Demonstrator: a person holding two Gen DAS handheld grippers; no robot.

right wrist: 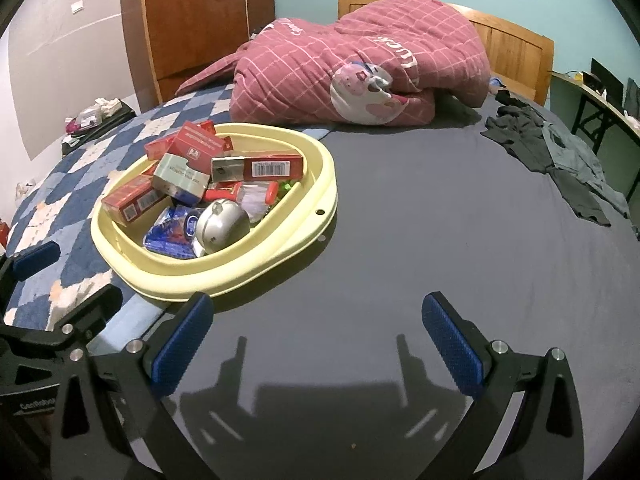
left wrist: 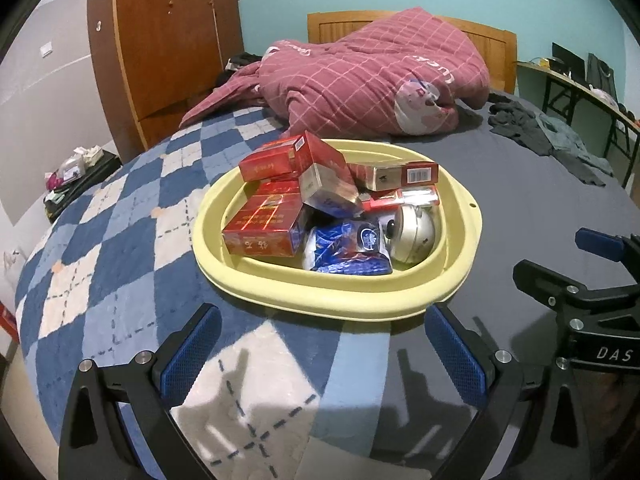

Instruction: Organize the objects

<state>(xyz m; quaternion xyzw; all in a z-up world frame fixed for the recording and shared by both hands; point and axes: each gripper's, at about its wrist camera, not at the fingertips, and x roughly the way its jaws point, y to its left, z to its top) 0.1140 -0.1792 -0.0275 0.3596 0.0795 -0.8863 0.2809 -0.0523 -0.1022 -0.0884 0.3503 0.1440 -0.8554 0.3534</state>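
Left gripper (left wrist: 320,352) and right gripper (right wrist: 316,344), both spread and empty, hang over the bed (right wrist: 400,220) just short of the basin (left wrist: 304,296), which holds the boxes (left wrist: 262,228). Judged best: lower onto one top box, square to its long sides, without nudging the rim.

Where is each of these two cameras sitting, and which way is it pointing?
Left wrist view: sits on the left gripper, looking forward across the bed at the yellow basin straight ahead; its own open fingers show, with the right gripper at the right edge.
Right wrist view: sits on the right gripper, over the dark sheet, basin to its left; its own open fingers show.
Shared: basin, pink quilt, wardrobe.
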